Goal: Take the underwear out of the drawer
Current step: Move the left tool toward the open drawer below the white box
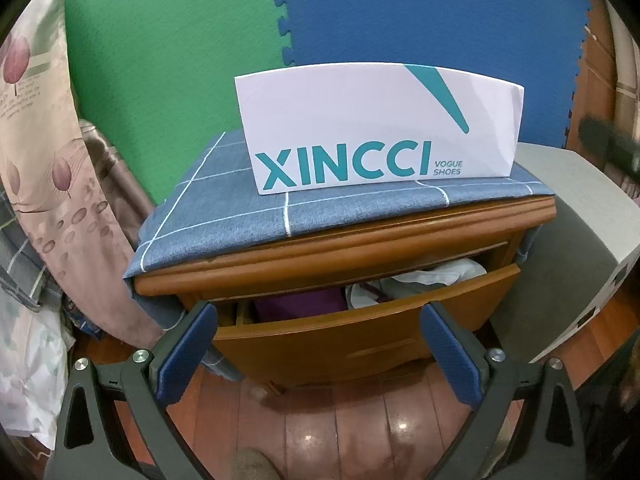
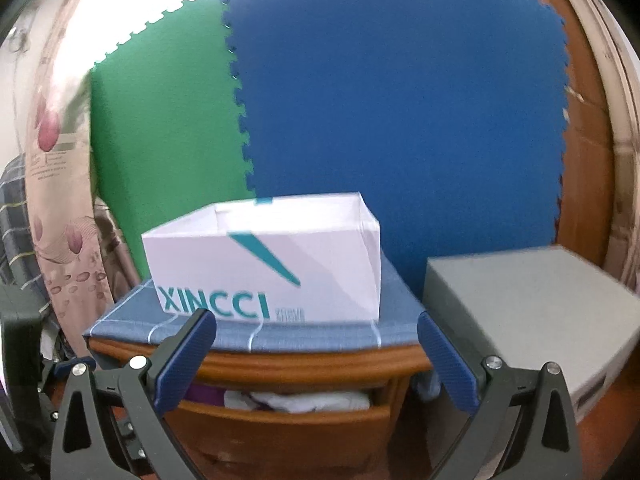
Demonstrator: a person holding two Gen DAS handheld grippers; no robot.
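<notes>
1. Left wrist view: the underwear [image 1: 432, 276] lies inside the partly open drawer [image 1: 360, 332] of the wooden nightstand [image 1: 320, 252]. It shows as crumpled white cloth toward the drawer's right half, with a purple garment [image 1: 296, 304] just beside it on the left. Which piece is the intended item cannot be settled from these frames.
2. Right wrist view: the same white cloth [image 2: 304, 400] is visible through the drawer gap, its long axis running side to side along the drawer front.
3. Left gripper [image 1: 320, 348]: fingers spread wide, holding nothing. It hangs in front of the drawer and slightly above its front panel; the cloth lies ahead of it and a little to the right.
4. Right gripper [image 2: 316, 360]: fingers likewise spread, empty. The white cloth sits almost centred between its fingers, ahead and below (this view is motion-blurred, so fine detail is unreliable).
5. Judgement: neither gripper touches the cloth. The right one appears better lined up; its approach would be forward and down through the narrow gap beneath the nightstand top.
6. Surroundings: a white XINCCI shoe box [image 1: 380, 128] stands open-topped on a blue checked cloth [image 1: 224, 208] covering the nightstand. A grey box [image 2: 532, 312] stands just beside the nightstand on the right. Green and blue foam mats [image 1: 360, 20] back the scene.
</notes>
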